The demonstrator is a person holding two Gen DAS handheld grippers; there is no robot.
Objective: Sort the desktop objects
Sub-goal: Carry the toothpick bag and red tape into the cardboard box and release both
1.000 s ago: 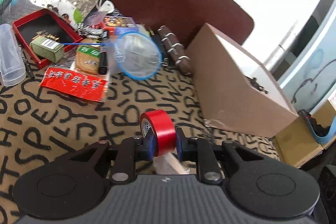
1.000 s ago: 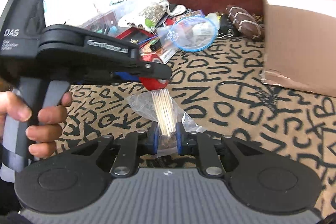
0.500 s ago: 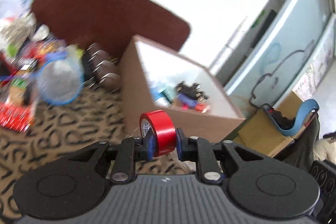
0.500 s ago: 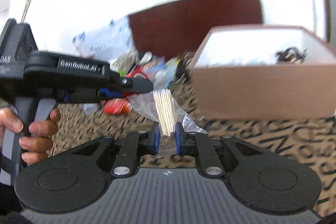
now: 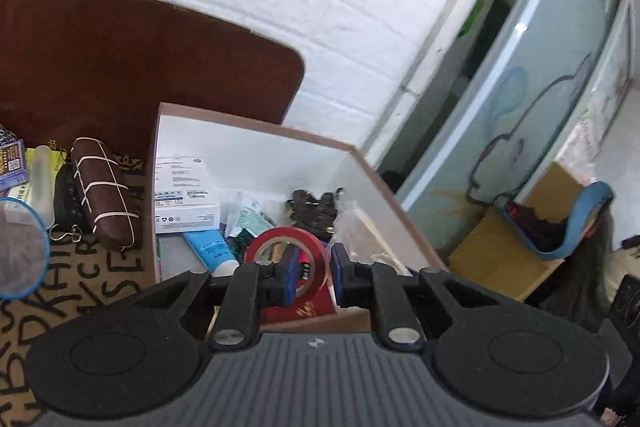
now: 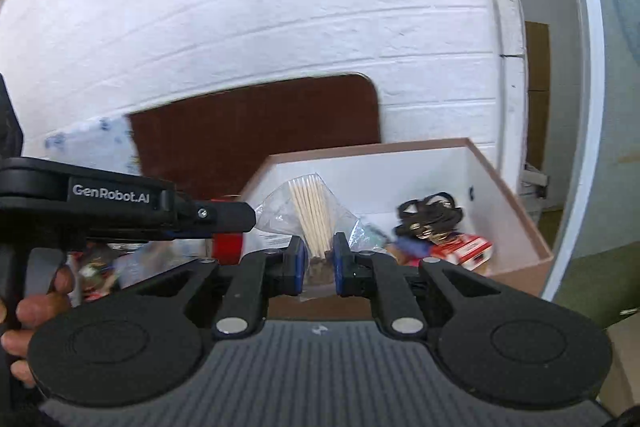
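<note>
The left gripper (image 5: pixel 312 273) hangs over the near edge of the cardboard box (image 5: pixel 256 129), and its jaws look spread a little wider than the red tape roll (image 5: pixel 289 247) seen between them. The roll sits tilted, its open core facing the camera, and whether it is pinched, just let go or already resting on the box contents I cannot tell. The right gripper (image 6: pixel 319 269) is clamped on a clear bag of wooden sticks (image 6: pixel 311 215), held upright in front of the same box and not yet inside it.

Judging by the box, the sorting is well under way: it already holds a white packet (image 5: pixel 182 195), a blue tube (image 5: pixel 214 253), a dark tangled item (image 5: pixel 316 209) and a red-and-white carton (image 6: pixel 468 247). At least 2 deliveries are in hand, the tape and the sticks. Much is left on the lettered tablecloth (image 5: pixel 60 291): a brown wrapped bundle (image 5: pixel 104 197), a blue-rimmed strainer (image 5: pixel 20 251) and small packets at the left edge.

The gripper bodies hide the near box wall and whatever lies beneath the tape. The right view is blurred around the box contents, and the rest of the desk is cut off in both views.
</note>
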